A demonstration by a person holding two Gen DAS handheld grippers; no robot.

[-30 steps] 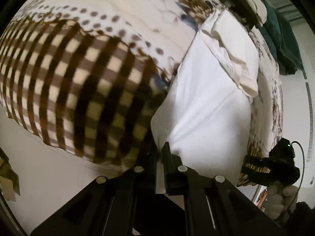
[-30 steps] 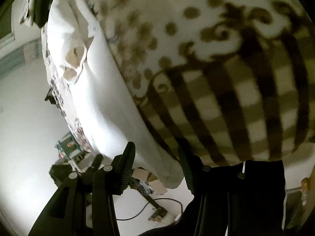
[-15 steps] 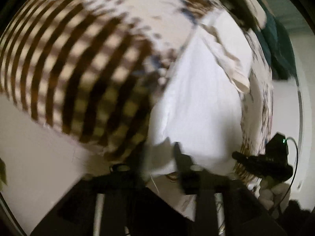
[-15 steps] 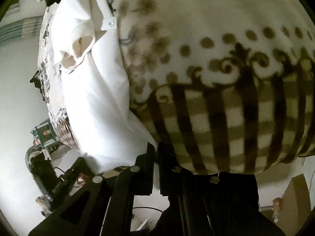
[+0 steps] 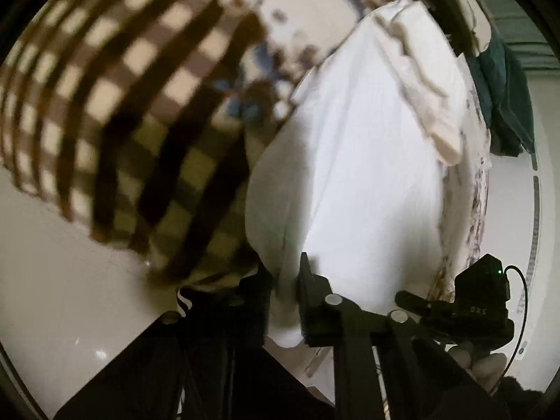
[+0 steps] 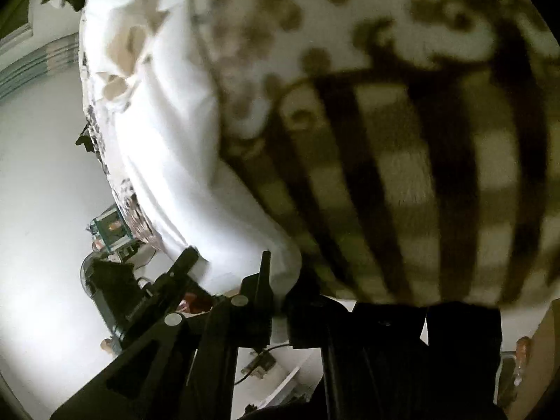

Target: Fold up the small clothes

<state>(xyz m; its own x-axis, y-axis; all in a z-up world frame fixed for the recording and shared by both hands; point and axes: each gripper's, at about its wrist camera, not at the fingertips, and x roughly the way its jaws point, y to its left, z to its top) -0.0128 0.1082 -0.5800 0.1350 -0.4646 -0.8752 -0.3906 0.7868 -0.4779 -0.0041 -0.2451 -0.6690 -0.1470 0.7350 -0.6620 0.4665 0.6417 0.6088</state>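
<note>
A white garment (image 5: 364, 161) lies on a brown-checked patterned cloth (image 5: 122, 112), its cream collar end (image 5: 430, 98) at the far side. My left gripper (image 5: 284, 276) is shut on the near hem corner of the white garment, which bunches between the fingers. In the right wrist view the same white garment (image 6: 168, 147) runs from upper left to the gripper. My right gripper (image 6: 280, 273) is shut on the other near hem corner. The right gripper also shows in the left wrist view (image 5: 465, 308) at lower right.
The patterned cloth (image 6: 420, 140) covers the whole surface and hangs over its near edge. Dark green clothes (image 5: 504, 98) lie at the far right. White floor (image 5: 52, 280) is below. A small green box (image 6: 112, 227) and cables sit on the floor.
My right gripper has closed on the hem corner; it was open one second ago. Both grippers have lifted and pulled the near hem, which now bunches in the jaws.
</note>
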